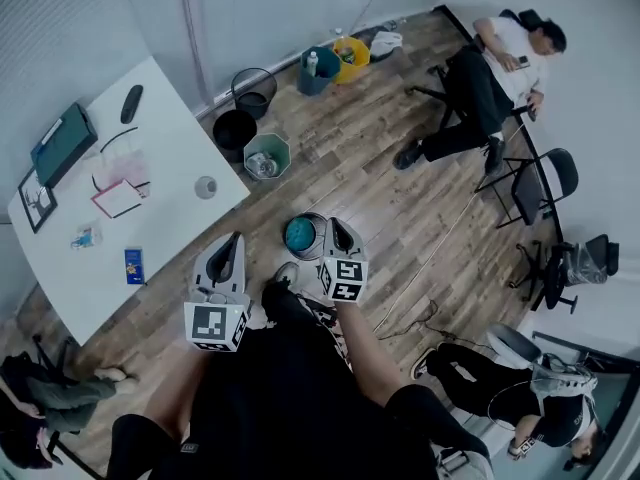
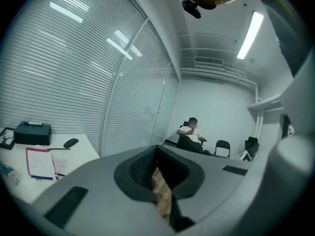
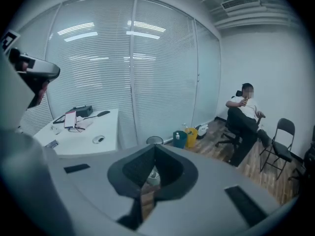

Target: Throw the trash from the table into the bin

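The white table (image 1: pixel 170 138) stands at the left and carries a crumpled clear wrapper (image 1: pixel 85 236), a small blue packet (image 1: pixel 134 264) and a round grey item (image 1: pixel 206 187). Both grippers hang over the wood floor, away from the table. My left gripper (image 1: pixel 236 238) (image 2: pixel 158 181) looks shut, with nothing between its jaws. My right gripper (image 1: pixel 336 225) (image 3: pixel 150 181) is shut and empty too. A grey bin with something teal inside (image 1: pixel 302 235) sits on the floor between them. A pale green bin (image 1: pixel 266 156) holding trash stands near the table's corner.
A black mesh bin (image 1: pixel 254 90), a black bin (image 1: pixel 234 130), a teal bin (image 1: pixel 318 71) and a yellow bin (image 1: pixel 351 58) line the glass wall. The table also holds a dark green box (image 1: pixel 62 143), a mouse (image 1: pixel 131 103) and papers (image 1: pixel 118 183). A person (image 1: pixel 490 78) sits far right; chairs (image 1: pixel 535 183) stand nearby.
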### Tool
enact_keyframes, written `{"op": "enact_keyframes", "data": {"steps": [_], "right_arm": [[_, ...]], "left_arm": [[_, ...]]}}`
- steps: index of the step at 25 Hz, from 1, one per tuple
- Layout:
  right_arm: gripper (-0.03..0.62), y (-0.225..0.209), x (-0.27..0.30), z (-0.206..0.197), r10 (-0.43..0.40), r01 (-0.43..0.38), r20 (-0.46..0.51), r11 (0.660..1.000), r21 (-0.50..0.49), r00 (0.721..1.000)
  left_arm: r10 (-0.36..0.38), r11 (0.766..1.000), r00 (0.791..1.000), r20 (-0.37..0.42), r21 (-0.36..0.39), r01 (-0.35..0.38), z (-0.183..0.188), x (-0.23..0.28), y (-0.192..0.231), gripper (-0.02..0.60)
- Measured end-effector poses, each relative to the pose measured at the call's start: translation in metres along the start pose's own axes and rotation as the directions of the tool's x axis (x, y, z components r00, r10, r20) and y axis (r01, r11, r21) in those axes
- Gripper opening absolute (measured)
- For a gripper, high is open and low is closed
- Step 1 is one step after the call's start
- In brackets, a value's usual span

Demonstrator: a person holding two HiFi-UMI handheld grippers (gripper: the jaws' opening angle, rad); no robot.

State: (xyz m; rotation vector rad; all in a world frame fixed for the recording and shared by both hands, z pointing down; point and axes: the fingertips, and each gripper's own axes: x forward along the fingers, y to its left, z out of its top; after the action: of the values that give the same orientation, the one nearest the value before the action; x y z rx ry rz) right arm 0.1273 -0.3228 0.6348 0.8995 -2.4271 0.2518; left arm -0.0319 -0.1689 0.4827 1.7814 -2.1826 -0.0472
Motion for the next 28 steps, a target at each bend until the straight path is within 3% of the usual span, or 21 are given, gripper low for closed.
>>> {"op": "enact_keyframes", "data": {"steps": [7,10,13,16,19,23,28], "right_arm": [[0.006,0.054,-0.002,0.056,0.126,-0.120,0.123,0.991,-0.057,0.984],[0.008,0.077,-0.010,0.082,0.230,-0.221,0.184,0.973,-0.066,0.956],[0.008,0.105,-0.010,0.103,0.357,-0.338,0.224,0.934,-0.118,0.907],[0.006,0.143,-0.010,0.108,0.490,-0.458,0.220,0.870,-0.182,0.844],[0.006,0.187,-0.020,0.113,0.617,-0.576,0.207,0.785,-0.229,0.759],[0.008,0.245,-0.048,0.122,0.744,-0.689,0.203,0.667,-0.285,0.637],[0.008,0.314,-0.090,0.114,0.865,-0.787,0.146,0.499,-0.364,0.480]], "left_arm": [[0.105,0.995,0.991,0.088,-0.009,-0.104,0.028,-0.021,0.015,0.006],[0.185,0.983,0.978,0.100,-0.010,-0.185,0.031,-0.041,0.015,0.006],[0.289,0.957,0.953,0.092,-0.008,-0.289,0.025,-0.065,0.021,0.006],[0.417,0.909,0.906,0.077,-0.038,-0.415,0.012,-0.099,0.029,0.006],[0.531,0.846,0.845,0.059,-0.088,-0.526,0.002,-0.132,0.037,0.006],[0.617,0.786,0.784,0.068,-0.101,-0.610,0.001,-0.169,0.040,0.006],[0.722,0.691,0.684,0.107,-0.152,-0.706,0.002,-0.218,0.051,0.006]]}}
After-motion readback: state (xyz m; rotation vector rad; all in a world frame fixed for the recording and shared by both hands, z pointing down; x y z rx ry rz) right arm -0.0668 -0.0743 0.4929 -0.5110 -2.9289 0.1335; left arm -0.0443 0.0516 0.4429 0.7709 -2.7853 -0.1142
